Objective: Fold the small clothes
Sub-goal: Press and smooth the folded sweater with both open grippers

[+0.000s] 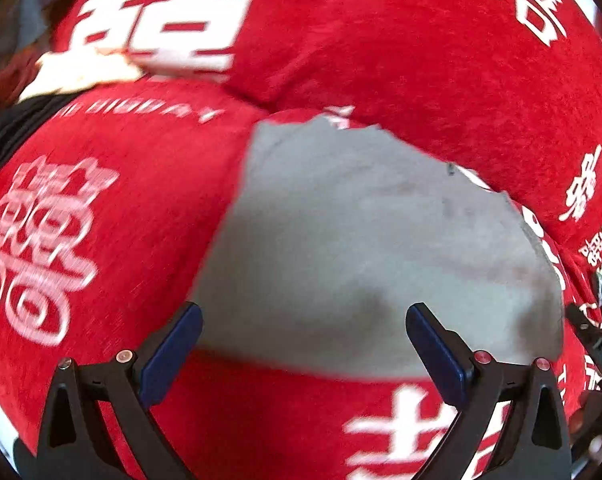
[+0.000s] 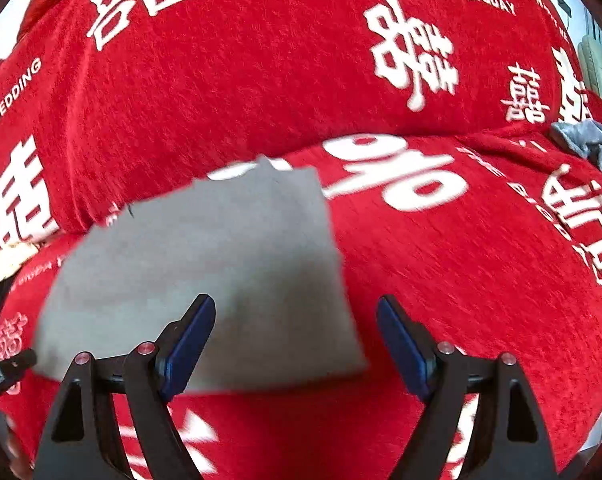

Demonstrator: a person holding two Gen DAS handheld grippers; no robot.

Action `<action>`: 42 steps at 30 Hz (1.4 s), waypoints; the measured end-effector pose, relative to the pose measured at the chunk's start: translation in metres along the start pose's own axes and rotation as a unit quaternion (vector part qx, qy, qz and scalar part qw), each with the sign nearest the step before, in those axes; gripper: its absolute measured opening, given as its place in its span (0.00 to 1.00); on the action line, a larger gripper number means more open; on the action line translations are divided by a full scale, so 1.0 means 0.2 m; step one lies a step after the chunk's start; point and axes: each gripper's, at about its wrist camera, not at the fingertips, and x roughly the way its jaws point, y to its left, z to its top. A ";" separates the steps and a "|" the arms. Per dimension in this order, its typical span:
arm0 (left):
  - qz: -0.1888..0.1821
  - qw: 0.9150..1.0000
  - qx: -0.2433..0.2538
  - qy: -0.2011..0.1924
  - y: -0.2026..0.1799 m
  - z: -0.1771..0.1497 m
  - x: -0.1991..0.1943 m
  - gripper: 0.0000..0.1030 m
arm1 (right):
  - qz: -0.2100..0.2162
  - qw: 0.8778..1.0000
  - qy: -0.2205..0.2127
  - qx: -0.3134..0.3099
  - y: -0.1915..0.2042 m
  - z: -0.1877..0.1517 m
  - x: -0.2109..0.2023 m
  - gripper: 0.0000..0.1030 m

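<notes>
A red plush cover printed with white wedding characters fills nearly everything I can see, draped over what looks like a sofa seat and back. On the seat lies the grey garment, spread flat. It already reads as a tidy, roughly four-sided shape with straight edges, so I judge it at least partly folded, though I cannot tell how many layers it holds or whether another fold is due.

Off to the far right a crumpled blue-grey cloth waits on the seat, and at the left edge sits a heap of pale and dark fabric, so more pieces seem left to do.

My left gripper hangs over the garment's near edge, jaws spread wide and holding nothing. My right gripper is spread just as wide and empty, straddling the garment's near right corner.
</notes>
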 end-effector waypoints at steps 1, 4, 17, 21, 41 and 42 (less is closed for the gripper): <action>0.003 1.000 0.009 0.003 -0.05 0.03 0.04 0.99 | 0.003 1.000 0.005 -0.017 0.07 0.02 0.03 0.84; 0.034 0.999 0.014 0.030 -0.14 0.09 0.19 0.99 | 0.014 0.995 0.042 -0.094 0.30 0.06 0.18 0.84; 0.012 0.996 -0.079 0.036 -0.17 0.35 0.28 0.99 | -0.047 0.997 0.048 -0.027 0.27 0.34 0.40 0.85; 0.063 0.996 0.006 0.062 -0.35 0.39 0.48 0.99 | -0.030 0.993 0.102 -0.045 0.36 0.34 0.57 0.85; 0.051 0.993 -0.085 0.060 0.00 0.72 0.60 0.99 | -0.096 0.987 0.132 -0.012 0.24 0.65 0.95 0.95; 0.042 0.994 -0.085 0.055 -0.01 0.70 0.57 0.99 | -0.087 0.990 0.114 -0.006 0.25 0.64 0.88 0.95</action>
